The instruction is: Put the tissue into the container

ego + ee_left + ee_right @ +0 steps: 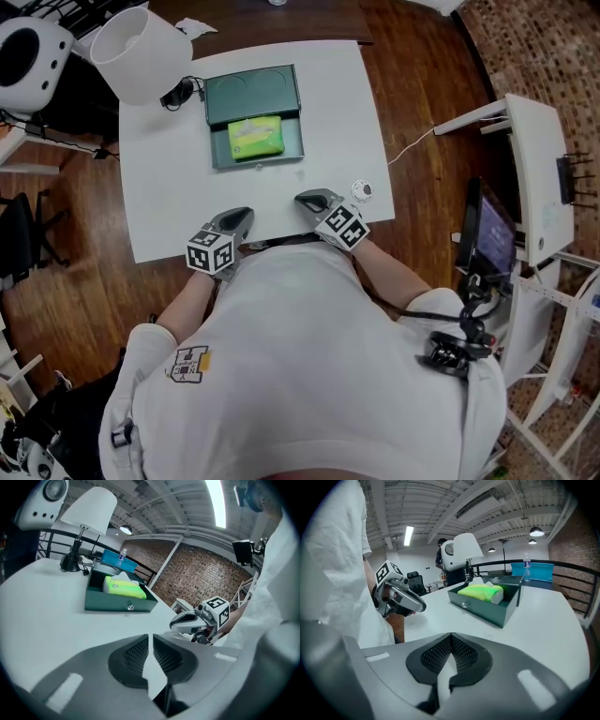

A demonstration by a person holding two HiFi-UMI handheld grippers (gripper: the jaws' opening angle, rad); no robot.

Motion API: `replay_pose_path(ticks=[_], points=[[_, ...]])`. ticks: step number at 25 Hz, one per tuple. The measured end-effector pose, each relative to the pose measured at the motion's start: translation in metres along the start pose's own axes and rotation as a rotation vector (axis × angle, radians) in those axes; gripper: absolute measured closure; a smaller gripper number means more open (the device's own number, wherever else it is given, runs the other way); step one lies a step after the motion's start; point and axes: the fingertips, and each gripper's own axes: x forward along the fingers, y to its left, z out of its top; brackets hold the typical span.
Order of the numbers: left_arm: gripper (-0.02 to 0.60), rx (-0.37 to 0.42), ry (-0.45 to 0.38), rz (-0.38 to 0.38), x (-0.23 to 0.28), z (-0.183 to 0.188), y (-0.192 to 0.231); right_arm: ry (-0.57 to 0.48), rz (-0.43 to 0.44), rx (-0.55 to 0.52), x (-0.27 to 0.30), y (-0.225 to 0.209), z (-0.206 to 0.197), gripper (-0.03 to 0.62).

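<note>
A yellow-green tissue pack [255, 138] lies inside the dark green container [258, 160] at the far middle of the white table [169, 187]. The container's lid stands open behind it. My left gripper [246, 214] and right gripper [302, 199] rest side by side near the table's front edge, well short of the container. Both are shut with nothing between the jaws. The left gripper view shows its closed jaws [151, 637], the pack [124, 587] in the container [117, 604], and the right gripper [187, 620]. The right gripper view shows its shut jaws [451, 634], the pack [482, 591] and the left gripper [405, 601].
A white lamp [141, 52] stands at the table's far left corner beside the container. A small round object [362, 190] lies on the table just right of my right gripper. A white side stand [534, 169] with a tablet [492, 234] is off to the right.
</note>
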Motion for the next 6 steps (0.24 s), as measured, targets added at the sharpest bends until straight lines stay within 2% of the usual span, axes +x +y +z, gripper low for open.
replay_pose_path(ticks=[6], points=[[0.552, -0.004, 0.004, -0.001, -0.0005, 0.0011, 0.0004, -0.001, -0.003, 0.009, -0.0010, 0.0000, 0.0018, 0.594]])
